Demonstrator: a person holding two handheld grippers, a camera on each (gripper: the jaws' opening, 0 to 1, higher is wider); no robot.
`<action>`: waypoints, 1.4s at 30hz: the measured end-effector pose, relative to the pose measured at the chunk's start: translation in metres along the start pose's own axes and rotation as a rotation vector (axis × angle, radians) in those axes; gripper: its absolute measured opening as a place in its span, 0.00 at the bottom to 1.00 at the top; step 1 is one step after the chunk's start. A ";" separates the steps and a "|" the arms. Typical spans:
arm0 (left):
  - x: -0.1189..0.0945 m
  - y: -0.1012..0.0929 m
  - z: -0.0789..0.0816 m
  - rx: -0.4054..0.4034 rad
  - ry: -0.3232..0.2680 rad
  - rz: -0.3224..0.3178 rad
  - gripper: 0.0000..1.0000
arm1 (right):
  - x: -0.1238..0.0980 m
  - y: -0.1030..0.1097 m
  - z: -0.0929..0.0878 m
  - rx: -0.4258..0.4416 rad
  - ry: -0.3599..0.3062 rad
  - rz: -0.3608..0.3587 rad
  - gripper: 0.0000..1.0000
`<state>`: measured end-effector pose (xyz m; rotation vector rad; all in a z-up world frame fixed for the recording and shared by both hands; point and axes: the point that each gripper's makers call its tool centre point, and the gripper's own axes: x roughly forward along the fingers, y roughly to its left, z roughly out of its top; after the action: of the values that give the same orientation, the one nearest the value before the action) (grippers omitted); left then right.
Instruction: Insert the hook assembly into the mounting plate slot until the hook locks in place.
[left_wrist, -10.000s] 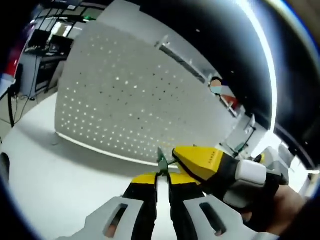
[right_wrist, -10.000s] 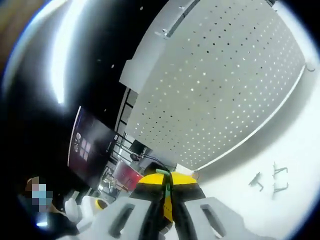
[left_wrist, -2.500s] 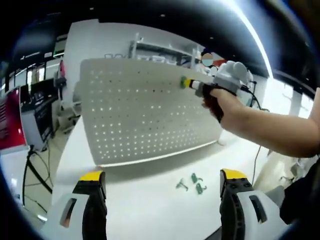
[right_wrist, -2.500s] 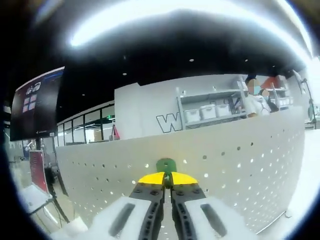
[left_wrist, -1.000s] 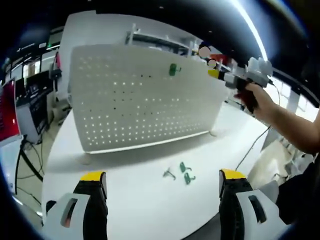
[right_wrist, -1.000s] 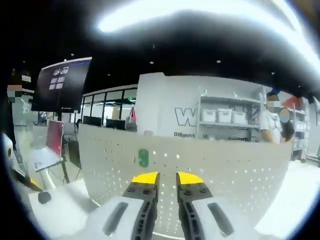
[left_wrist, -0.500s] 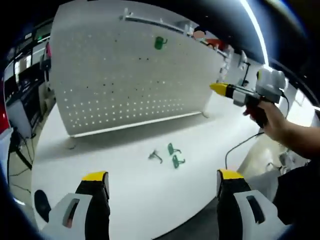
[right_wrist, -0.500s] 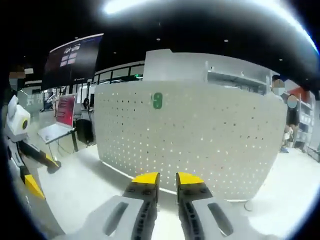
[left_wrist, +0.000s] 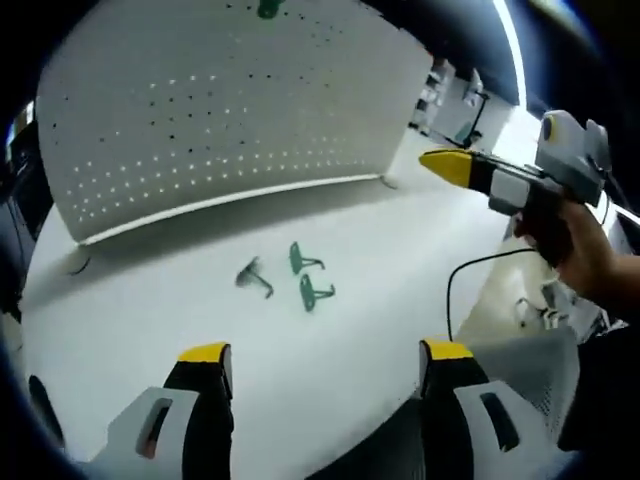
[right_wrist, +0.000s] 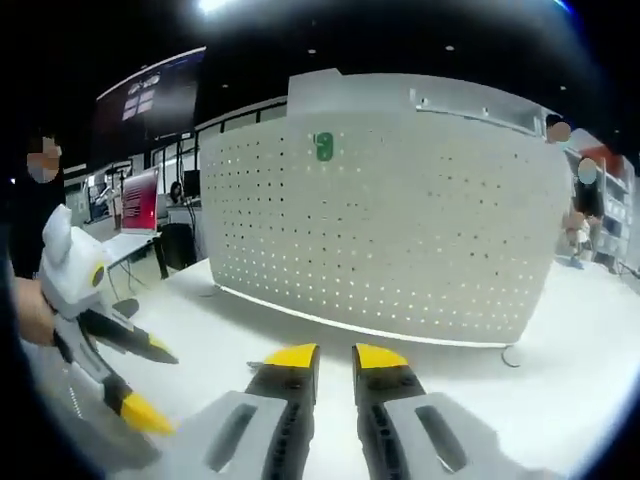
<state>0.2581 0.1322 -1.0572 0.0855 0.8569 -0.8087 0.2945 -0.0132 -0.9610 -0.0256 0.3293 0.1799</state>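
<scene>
A green hook (right_wrist: 323, 147) hangs high on the upright white pegboard (right_wrist: 400, 220), with nothing touching it; it also peeks in at the top edge as the green hook (left_wrist: 268, 10) on the pegboard (left_wrist: 220, 110). My right gripper (right_wrist: 335, 358) hovers over the table well back from the board, jaws a narrow gap apart and empty. A hand holds that right gripper (left_wrist: 455, 165) at the right. My left gripper (left_wrist: 326, 355) is spread wide and empty above the table's near side, and the left gripper (right_wrist: 152, 385) also appears at the lower left.
On the white table (left_wrist: 130, 320), in front of the board, lie two green hooks (left_wrist: 303, 260) (left_wrist: 315, 292) and a grey one (left_wrist: 255, 278). A black cable (left_wrist: 470, 272) trails over the table's right edge. Shelves and screens stand behind the board.
The right gripper let go of the green hook, which stays on the pegboard, and drew back down toward the table. The left gripper's view has tipped down toward the loose hooks.
</scene>
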 end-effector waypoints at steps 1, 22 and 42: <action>0.007 -0.001 0.002 0.006 0.003 -0.002 0.74 | -0.001 0.000 -0.002 0.010 0.003 0.002 0.10; 0.087 0.003 0.008 0.007 0.086 -0.050 0.48 | -0.010 -0.014 -0.045 0.057 0.115 -0.026 0.10; 0.098 0.015 0.010 0.112 0.091 -0.016 0.09 | -0.013 -0.041 -0.054 0.159 0.137 -0.101 0.10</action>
<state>0.3124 0.0806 -1.1223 0.2152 0.8986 -0.8732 0.2724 -0.0591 -1.0080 0.1025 0.4769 0.0517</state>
